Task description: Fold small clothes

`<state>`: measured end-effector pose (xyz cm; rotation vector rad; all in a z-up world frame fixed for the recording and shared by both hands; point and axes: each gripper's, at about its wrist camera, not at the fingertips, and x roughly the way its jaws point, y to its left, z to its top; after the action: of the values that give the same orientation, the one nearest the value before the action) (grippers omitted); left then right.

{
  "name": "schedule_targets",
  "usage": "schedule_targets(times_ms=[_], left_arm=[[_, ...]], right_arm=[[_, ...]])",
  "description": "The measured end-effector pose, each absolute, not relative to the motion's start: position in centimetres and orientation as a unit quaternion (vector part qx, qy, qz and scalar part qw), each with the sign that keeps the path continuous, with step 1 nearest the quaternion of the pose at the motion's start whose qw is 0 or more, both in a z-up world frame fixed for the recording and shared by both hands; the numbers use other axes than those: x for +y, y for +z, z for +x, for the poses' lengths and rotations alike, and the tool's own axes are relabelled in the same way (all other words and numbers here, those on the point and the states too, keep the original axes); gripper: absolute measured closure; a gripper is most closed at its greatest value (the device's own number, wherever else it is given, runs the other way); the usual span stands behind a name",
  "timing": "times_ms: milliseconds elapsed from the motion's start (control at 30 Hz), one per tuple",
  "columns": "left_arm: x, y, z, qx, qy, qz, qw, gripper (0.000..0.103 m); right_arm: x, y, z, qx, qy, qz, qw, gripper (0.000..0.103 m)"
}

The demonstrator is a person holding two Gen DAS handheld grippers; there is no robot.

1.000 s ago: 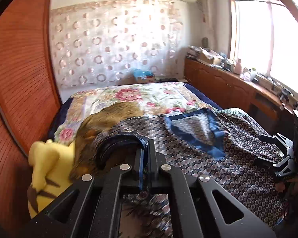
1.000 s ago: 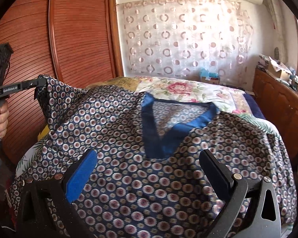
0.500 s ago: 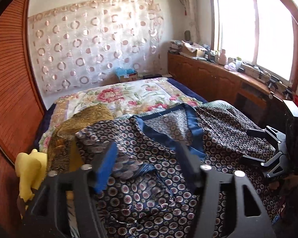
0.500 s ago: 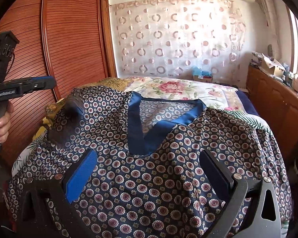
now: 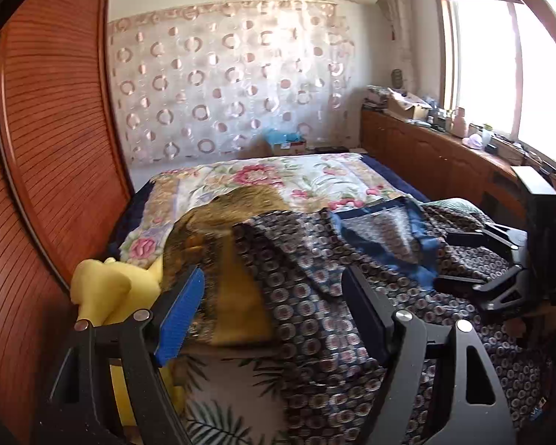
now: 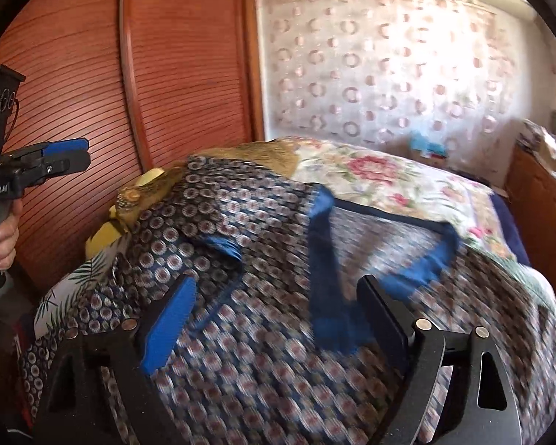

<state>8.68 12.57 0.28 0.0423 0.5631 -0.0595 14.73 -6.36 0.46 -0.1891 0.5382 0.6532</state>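
A navy patterned top with a blue V-neck (image 5: 389,237) lies spread on the bed, its left sleeve folded in over the body (image 6: 218,222). My left gripper (image 5: 274,311) is open and empty, above the shirt's left edge. My right gripper (image 6: 274,315) is open and empty, low over the shirt's front below the neckline (image 6: 330,296). The right gripper also shows at the right of the left wrist view (image 5: 463,259). The left gripper shows at the left of the right wrist view (image 6: 66,155), held off the bed.
A yellow plush toy (image 5: 103,289) and a mustard-gold cloth (image 5: 241,296) lie at the bed's left side. A floral bedspread (image 5: 278,181) covers the far bed. A wooden wardrobe (image 6: 92,74) stands left and a cluttered wooden counter (image 5: 444,148) right.
My left gripper opened and let go of the sleeve, which dropped folded onto the shirt, then drew back to the left. My right gripper moved in closer over the shirt.
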Motion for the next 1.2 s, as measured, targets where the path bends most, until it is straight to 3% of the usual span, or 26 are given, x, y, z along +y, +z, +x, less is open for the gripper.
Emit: schedule_targets(times_ms=[500, 867, 1100, 1167, 1200], left_arm=[[16.2, -2.2, 11.7, 0.297, -0.01, -0.004, 0.955, 0.026], [16.4, -3.5, 14.9, 0.316, 0.005, -0.007, 0.949, 0.026], [15.5, -3.9, 17.7, 0.321, -0.028, -0.011, 0.946, 0.026], [15.4, -4.2, 18.9, 0.332, -0.04, -0.013, 0.942, 0.034], [15.4, -4.4, 19.6, 0.34, -0.042, -0.015, 0.939, 0.046]], right_arm=[[5.2, -2.1, 23.1, 0.306, 0.369, -0.208, 0.853, 0.014], [1.3, 1.2, 30.7, 0.292, 0.303, -0.16, 0.893, 0.014], [-1.2, 0.6, 28.5, 0.283, 0.31, -0.128, 0.899, 0.014], [-1.9, 0.5, 27.5, 0.283, 0.311, -0.124, 0.899, 0.014], [-2.8, 0.7, 26.5, 0.283, 0.311, -0.121, 0.899, 0.014]])
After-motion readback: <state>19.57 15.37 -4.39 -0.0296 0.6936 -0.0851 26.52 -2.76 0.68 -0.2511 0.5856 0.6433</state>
